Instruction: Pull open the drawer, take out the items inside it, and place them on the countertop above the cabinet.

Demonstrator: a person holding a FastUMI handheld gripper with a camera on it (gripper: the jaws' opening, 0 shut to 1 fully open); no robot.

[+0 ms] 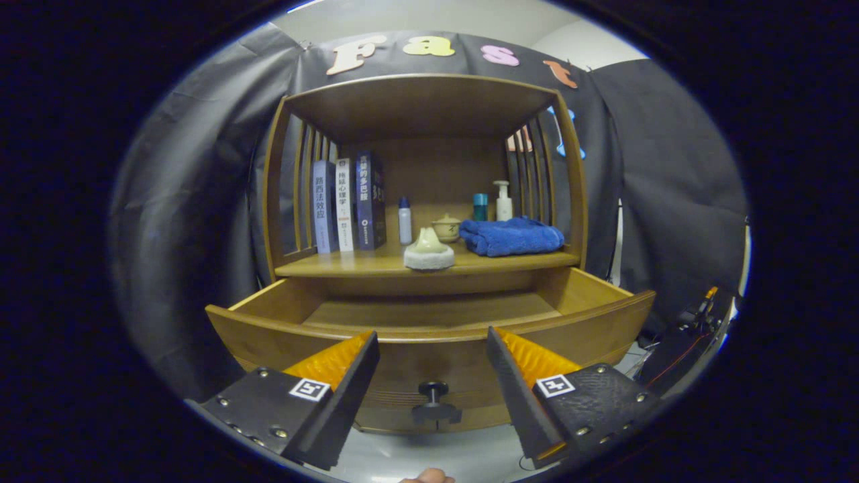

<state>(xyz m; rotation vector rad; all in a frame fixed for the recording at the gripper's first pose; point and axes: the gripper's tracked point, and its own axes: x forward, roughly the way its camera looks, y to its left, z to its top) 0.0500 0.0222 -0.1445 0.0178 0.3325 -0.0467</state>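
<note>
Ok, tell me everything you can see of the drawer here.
The drawer looks like warm brown wood, with a curved front panel carrying a dark knob. It is pulled well out below the shelf. The visible part of its floor looks bare. The gripper is open, fingers either side of the knob, touching nothing.

books point(349, 204): spines carry Chinese titles, too small to read | gripper point(433, 349) fingers: square tags, jaws apart

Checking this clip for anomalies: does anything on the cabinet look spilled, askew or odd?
Nothing stands out. The drawer is pulled open, its visible floor bare; books stand upright, the blue towel lies folded on the countertop. The gripper is open over the drawer knob.
</note>
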